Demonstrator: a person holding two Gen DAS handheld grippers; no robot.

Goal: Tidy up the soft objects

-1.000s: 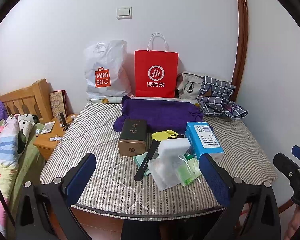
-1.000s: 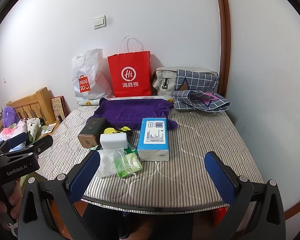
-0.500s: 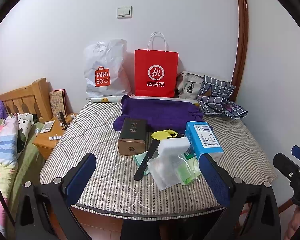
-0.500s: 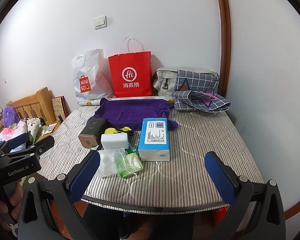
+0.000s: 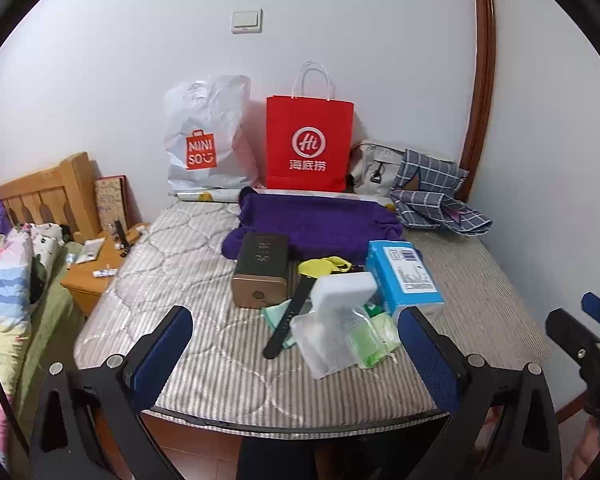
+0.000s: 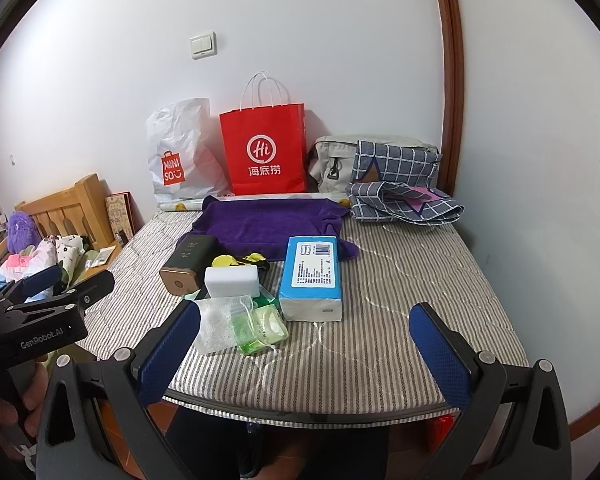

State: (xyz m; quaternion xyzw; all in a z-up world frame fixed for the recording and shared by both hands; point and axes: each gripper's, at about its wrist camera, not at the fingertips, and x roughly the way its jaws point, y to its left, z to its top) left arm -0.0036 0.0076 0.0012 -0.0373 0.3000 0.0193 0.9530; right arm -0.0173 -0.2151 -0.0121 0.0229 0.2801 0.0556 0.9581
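A striped grey quilted mattress (image 6: 400, 288) carries all items. At the far edge, against the wall, stand a white plastic Miniso bag (image 6: 180, 152) and a red paper carrier bag (image 6: 264, 152); to their right sit a beige fabric bag (image 6: 336, 160) and a blue checked cloth (image 6: 400, 196). A purple towel (image 6: 268, 220) lies flat in front of the red bag. Nearer, a cluster sits close together: a dark box with bronze end (image 5: 262, 274), a white foam block (image 5: 342, 290), a blue tissue pack (image 6: 312, 272), a clear pouch of green packets (image 6: 244, 326), a black strap (image 5: 290, 320) and a small yellow object (image 5: 324, 266), partly hidden. A wooden nightstand (image 5: 96, 276) stands left.

The left claw (image 5: 296, 352) and right claw (image 6: 304, 352) are both held level before the near edge, spread wide, gripping nothing.
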